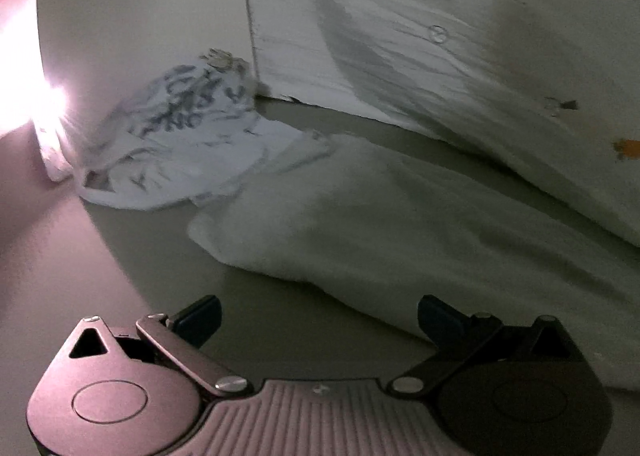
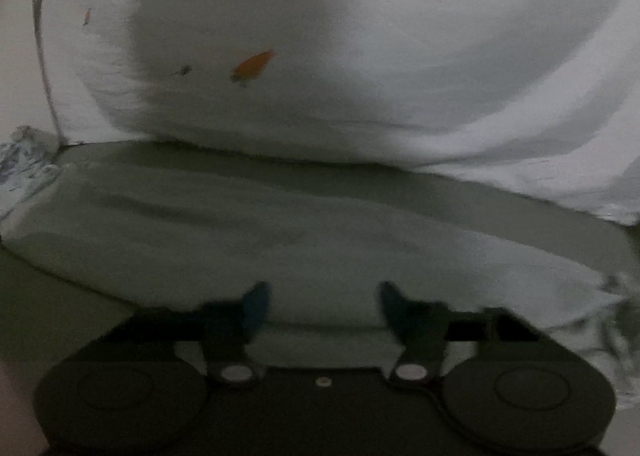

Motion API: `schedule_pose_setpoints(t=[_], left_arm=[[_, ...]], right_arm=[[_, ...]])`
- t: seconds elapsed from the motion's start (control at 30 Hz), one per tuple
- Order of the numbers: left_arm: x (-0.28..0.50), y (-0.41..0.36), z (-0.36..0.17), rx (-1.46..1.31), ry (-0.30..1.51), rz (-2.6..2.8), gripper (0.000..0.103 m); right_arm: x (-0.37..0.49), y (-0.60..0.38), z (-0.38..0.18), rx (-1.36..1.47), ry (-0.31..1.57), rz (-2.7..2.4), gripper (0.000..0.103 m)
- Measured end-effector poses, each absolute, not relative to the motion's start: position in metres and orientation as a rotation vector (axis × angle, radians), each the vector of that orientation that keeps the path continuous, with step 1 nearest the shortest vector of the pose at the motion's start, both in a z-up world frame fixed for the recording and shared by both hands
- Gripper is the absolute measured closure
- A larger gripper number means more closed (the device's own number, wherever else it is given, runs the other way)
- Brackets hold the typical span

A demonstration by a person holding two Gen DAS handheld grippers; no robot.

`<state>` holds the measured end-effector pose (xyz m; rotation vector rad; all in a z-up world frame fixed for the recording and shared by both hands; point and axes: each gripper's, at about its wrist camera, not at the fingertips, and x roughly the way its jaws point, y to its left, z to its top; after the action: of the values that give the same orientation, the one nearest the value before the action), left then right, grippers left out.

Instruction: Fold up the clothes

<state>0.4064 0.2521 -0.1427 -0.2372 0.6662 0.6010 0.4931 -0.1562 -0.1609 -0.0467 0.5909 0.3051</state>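
A plain white garment [image 1: 400, 224] lies flat on the grey surface [image 1: 132, 256], its near edge just ahead of my left gripper [image 1: 318, 316]. That gripper's jaws stand wide apart with nothing between them. In the blurred right wrist view the same white garment [image 2: 304, 232] spreads across the middle. My right gripper [image 2: 324, 304] hovers at its near edge, jaws apart, with the cloth showing in the gap and no pad pressing on it.
A big white fabric with orange carrot prints [image 1: 460, 48] [image 2: 340, 68] rises behind the garment. A crumpled white garment with dark lettering [image 1: 180, 136] [image 2: 20, 172] lies to the left. A bright light glare [image 1: 28, 104] fills the left edge.
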Motion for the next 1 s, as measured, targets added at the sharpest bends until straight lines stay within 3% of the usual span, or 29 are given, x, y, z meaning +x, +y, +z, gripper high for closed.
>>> schedule_pose_setpoints(t=[0.03, 0.2, 0.37, 0.53, 0.63, 0.77, 0.8, 0.87, 0.9, 0.93, 1.0], left_arm=[[0.408, 0.259, -0.143, -0.24, 0.666, 0.612, 0.0], [0.42, 0.289, -0.148, -0.316, 0.645, 0.674, 0.003], [0.435, 0.322, -0.16, -0.403, 0.634, 0.73, 0.026], [0.45, 0.343, -0.171, -0.463, 0.588, 0.772, 0.026], [0.454, 0.349, -0.176, -0.458, 0.548, 0.812, 0.018], [0.462, 0.347, -0.181, -0.424, 0.524, 0.84, 0.019], [0.465, 0.345, -0.182, -0.394, 0.531, 0.846, 0.024], [0.47, 0.342, -0.182, -0.345, 0.555, 0.876, 0.064], [0.472, 0.341, -0.182, -0.32, 0.567, 0.891, 0.074], [0.474, 0.34, -0.182, -0.3, 0.577, 0.903, 0.097], [0.474, 0.342, -0.179, -0.302, 0.577, 0.899, 0.101]], right_arm=[[0.499, -0.147, -0.16, -0.053, 0.592, 0.333, 0.064], [0.536, -0.093, -0.153, -0.108, 0.573, 0.518, 0.079], [0.598, -0.017, -0.144, -0.128, 0.535, 0.765, 0.08], [0.673, 0.082, -0.135, -0.097, 0.529, 1.012, 0.075], [0.705, 0.143, -0.134, -0.118, 0.545, 1.158, 0.053], [0.736, 0.218, -0.157, -0.178, 0.655, 1.315, 0.056], [0.74, 0.228, -0.166, -0.189, 0.686, 1.309, 0.06], [0.737, 0.236, -0.178, -0.218, 0.68, 1.289, 0.098], [0.734, 0.236, -0.181, -0.226, 0.657, 1.291, 0.101], [0.728, 0.231, -0.182, -0.211, 0.631, 1.292, 0.102], [0.721, 0.22, -0.178, -0.198, 0.57, 1.265, 0.102]])
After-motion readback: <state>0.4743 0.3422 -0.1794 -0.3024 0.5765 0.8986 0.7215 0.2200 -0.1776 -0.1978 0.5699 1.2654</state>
